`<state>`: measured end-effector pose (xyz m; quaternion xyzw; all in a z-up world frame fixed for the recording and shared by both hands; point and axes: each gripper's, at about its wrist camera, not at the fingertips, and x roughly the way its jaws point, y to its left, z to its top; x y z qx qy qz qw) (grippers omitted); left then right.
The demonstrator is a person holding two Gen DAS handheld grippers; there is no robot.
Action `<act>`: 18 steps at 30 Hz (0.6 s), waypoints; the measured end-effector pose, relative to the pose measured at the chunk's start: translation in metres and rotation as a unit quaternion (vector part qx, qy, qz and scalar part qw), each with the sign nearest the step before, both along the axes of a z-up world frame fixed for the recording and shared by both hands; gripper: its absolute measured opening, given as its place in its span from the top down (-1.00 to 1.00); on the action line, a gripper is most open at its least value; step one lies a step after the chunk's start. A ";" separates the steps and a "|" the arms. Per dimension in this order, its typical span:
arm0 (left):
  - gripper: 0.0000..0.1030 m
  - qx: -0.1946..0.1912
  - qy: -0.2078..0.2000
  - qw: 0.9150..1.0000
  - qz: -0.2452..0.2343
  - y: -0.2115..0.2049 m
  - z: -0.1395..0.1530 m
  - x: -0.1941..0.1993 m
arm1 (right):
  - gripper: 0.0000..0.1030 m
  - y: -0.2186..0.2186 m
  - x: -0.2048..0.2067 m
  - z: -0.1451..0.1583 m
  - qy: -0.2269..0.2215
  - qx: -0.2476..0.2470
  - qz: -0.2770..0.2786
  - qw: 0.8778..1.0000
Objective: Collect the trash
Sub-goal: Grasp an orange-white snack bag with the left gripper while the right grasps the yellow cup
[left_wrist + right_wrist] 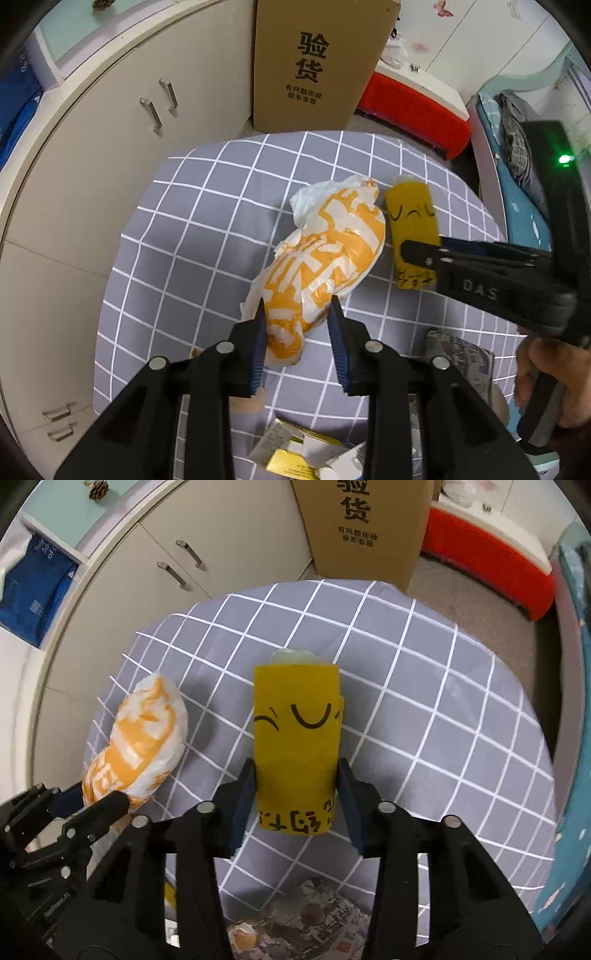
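- Your left tool (pixel 297 314) is clamped on the near end of the orange-and-white bag (pixel 325 258), which lies mid-tabletop (pixel 184 240).
- Your right tool (pixel 297 775) grips the yellow cup (pixel 297 746), lying just right of the bag.
- Judging from the crumpled film, lift the bag slowly so it does not slip free.
- Only the left view shows your hand (pixel 546 376) and the cartons (pixel 299 450) nearest you; only the right shows eggshell on newspaper (pixel 314 919).

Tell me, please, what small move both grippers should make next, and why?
Probably lift both straight up. The left gripper pinches the orange-and-white bag, and the right gripper clamps the yellow cup; both items lie on the checked cloth.
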<state>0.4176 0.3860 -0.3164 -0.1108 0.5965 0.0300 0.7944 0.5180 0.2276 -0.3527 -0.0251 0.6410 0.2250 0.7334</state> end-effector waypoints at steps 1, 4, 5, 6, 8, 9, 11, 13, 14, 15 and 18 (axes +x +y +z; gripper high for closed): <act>0.42 -0.002 -0.002 1.000 0.003 -0.001 0.002 -0.001 | 0.18 0.000 0.000 0.000 0.001 0.001 0.000 1.000; 0.42 0.002 -0.009 1.000 0.009 -0.006 0.010 -0.005 | 0.19 -0.008 -0.002 0.005 0.004 0.015 0.004 1.000; 0.42 0.005 -0.010 1.000 0.012 -0.007 0.013 -0.006 | 0.20 -0.012 -0.004 0.007 0.004 0.022 0.004 1.000; 0.42 0.007 -0.012 1.000 0.017 -0.009 0.016 -0.008 | 0.20 -0.017 -0.006 0.011 0.003 0.030 0.005 1.000; 0.42 0.006 -0.017 1.000 0.024 -0.017 0.023 -0.012 | 0.20 -0.027 -0.010 0.018 0.007 0.047 0.004 0.999; 0.42 0.004 -0.021 0.999 0.027 -0.022 0.028 -0.014 | 0.20 -0.035 -0.012 0.023 0.010 0.061 0.002 0.998; 0.43 0.005 -0.030 0.999 0.031 -0.034 0.037 -0.018 | 0.20 -0.047 -0.016 0.032 0.010 0.079 0.000 0.997; 0.43 0.005 -0.041 0.999 0.034 -0.050 0.050 -0.022 | 0.20 -0.064 -0.020 0.044 0.009 0.105 -0.004 0.994; 0.43 0.004 -0.048 0.998 0.037 -0.057 0.056 -0.024 | 0.20 -0.072 -0.021 0.050 0.006 0.116 -0.006 0.993; 0.43 0.001 -0.055 0.998 0.038 -0.066 0.062 -0.024 | 0.20 -0.084 -0.023 0.059 0.001 0.130 -0.009 0.991; 0.43 0.001 -0.082 0.996 0.034 -0.102 0.085 -0.023 | 0.20 -0.122 -0.026 0.086 -0.018 0.168 -0.016 0.986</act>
